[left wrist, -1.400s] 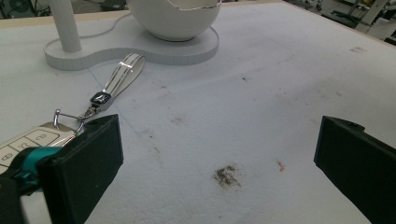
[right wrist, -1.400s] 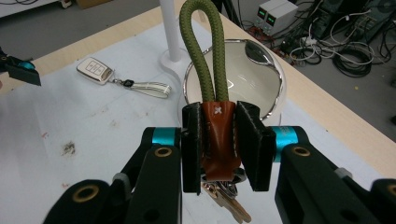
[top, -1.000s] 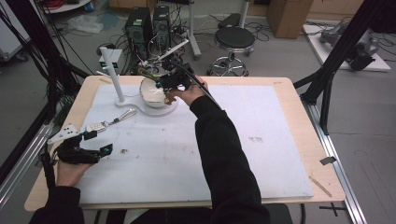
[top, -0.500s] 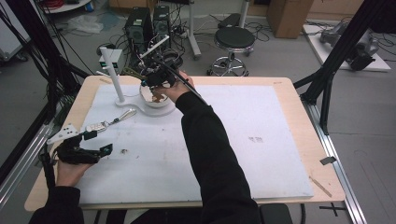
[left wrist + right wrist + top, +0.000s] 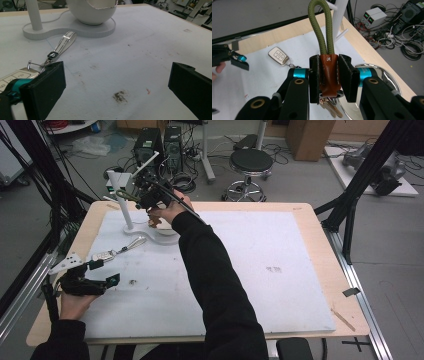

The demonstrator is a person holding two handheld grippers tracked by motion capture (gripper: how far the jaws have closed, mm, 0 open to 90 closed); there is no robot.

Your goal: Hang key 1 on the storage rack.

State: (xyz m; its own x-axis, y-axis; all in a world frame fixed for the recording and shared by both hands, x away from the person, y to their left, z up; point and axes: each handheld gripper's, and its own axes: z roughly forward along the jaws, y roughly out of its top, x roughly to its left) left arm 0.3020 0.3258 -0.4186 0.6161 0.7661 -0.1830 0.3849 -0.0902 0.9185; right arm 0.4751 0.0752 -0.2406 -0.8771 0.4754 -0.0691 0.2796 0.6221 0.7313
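Note:
My right gripper (image 5: 329,77) is shut on the brown leather tab of a keychain (image 5: 328,72). Its olive-green cord loop (image 5: 322,27) sticks out ahead and metal keys (image 5: 332,110) hang below. In the high view this gripper (image 5: 145,196) is raised at the table's far left, with the cord loop (image 5: 125,195) beside the white peg stand (image 5: 122,202). My left gripper (image 5: 105,272) rests open near the left edge, nothing between its jaws. A car key fob (image 5: 15,77) with a striped strap (image 5: 63,43) lies just left of its left jaw.
A white bowl with a shiny rim (image 5: 91,11) sits on the stand's flat base (image 5: 50,28), behind the strap. The stand's post (image 5: 339,17) carries short pegs. A white mat (image 5: 260,270) covers the wooden table. Cables and equipment lie on the floor beyond.
My right gripper has carried the keychain left and slightly up, from above the bowl toward the stand's post. The left gripper and the car key fob have stayed put.

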